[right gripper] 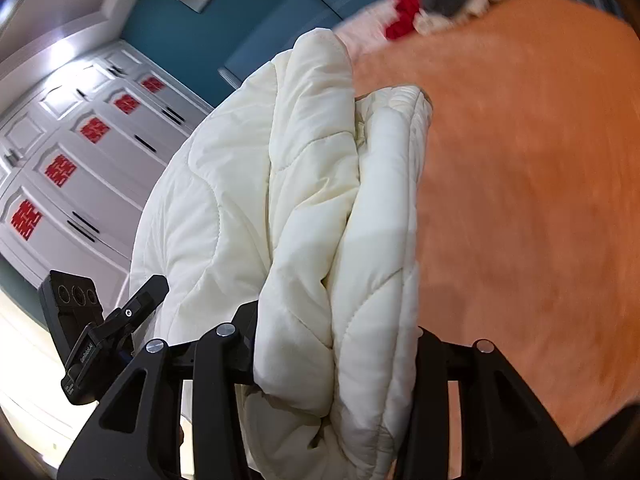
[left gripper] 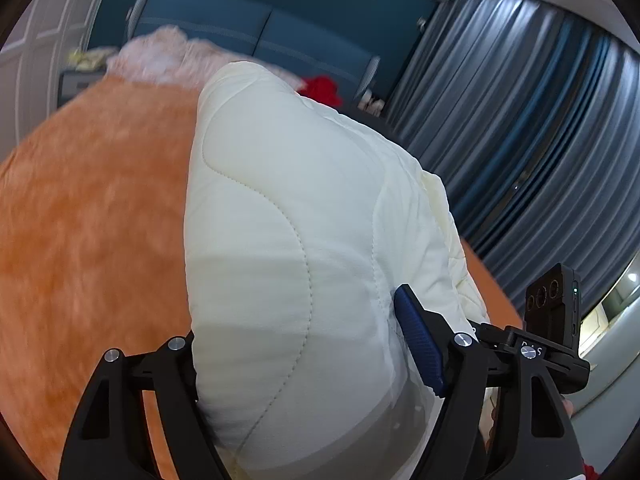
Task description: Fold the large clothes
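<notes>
**Both grippers clamped on a cream quilted coat above the orange bed**

Left wrist view: the left gripper (left gripper: 298, 354) has its jaws set wide and filled by a thick fold of the cream quilted coat (left gripper: 304, 200). The blue-padded finger (left gripper: 418, 340) presses into the fabric on the right; the other finger is hidden behind the bulk. The coat bulges forward over the orange fleece blanket (left gripper: 92, 208). Grey-blue curtains (left gripper: 532, 120) hang to the right, and a red garment (left gripper: 322, 88) lies near the teal headboard (left gripper: 240, 28).

Right wrist view: the right gripper (right gripper: 336, 364) stands about half closed, pinching bunched layers of the coat (right gripper: 304, 184) between its black fingers. The blanket (right gripper: 528, 184) spreads to the right; white wardrobe doors (right gripper: 80, 168) with red paper emblems stand left
</notes>
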